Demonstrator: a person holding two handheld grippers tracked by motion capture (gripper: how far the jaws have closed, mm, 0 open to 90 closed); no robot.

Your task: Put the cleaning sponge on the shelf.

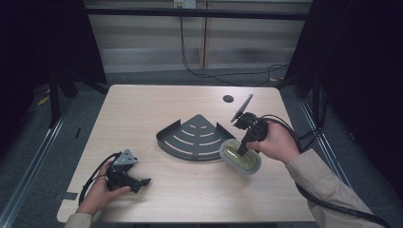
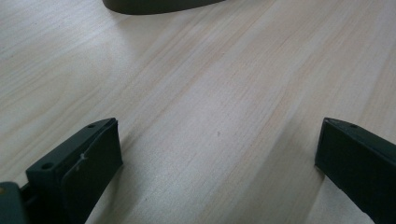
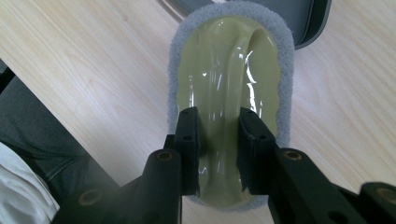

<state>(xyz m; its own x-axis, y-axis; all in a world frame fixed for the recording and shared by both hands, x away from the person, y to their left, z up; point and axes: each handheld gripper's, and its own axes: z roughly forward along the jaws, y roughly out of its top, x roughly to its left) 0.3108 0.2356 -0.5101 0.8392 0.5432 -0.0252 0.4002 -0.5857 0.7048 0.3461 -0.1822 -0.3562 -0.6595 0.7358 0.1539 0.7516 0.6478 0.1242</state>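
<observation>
Right tongs [image 3: 218, 140] pinching scrub pad's [image 3: 233, 56] raised handle, left tongs [image 2: 219, 163] spread, well apart

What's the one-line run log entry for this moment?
right gripper: shut on scrubber handle | left gripper: open, over table | rack: beside scrubber

We note dim room, dark surround, table [image 1: 190, 199] evenly lit from above. Soft shadows. Glare streaks on scrubber handle [image 3: 229, 84]. Close-ups slightly soft.
</observation>
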